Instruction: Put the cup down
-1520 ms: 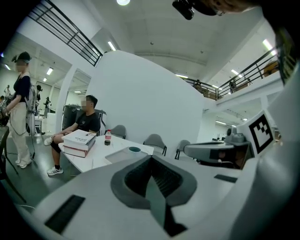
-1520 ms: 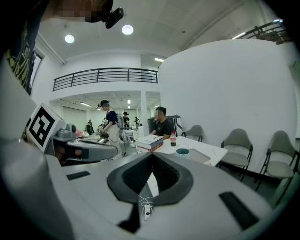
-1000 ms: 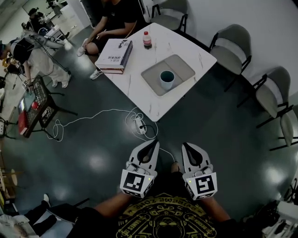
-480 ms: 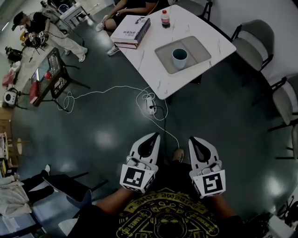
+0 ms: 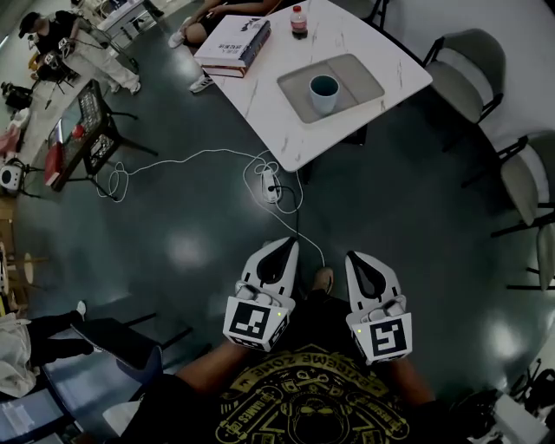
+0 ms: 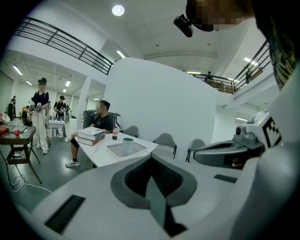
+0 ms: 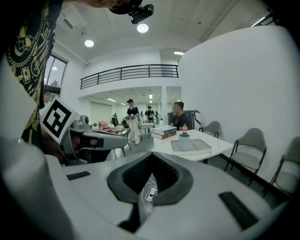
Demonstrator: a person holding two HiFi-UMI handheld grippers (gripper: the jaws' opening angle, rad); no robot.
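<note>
Jaws on the left tool (image 5: 284, 245) and the right tool (image 5: 356, 258) are pressed together with nothing between them, both held low before the person's body. Beyond them a power strip (image 5: 269, 184) lies on the dark floor (image 5: 173, 225). Farther off, the cup (image 5: 324, 92) stands upright on a grey tray (image 5: 364, 76) on the white tabletop (image 5: 290, 130), well apart from both tools. Past it lie stacked books (image 5: 232, 42) and what looks like a small bottle (image 5: 298, 19).

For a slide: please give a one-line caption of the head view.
The left gripper and right gripper, shut and empty, above the floor; the cup stands on the tray on the table.
</note>
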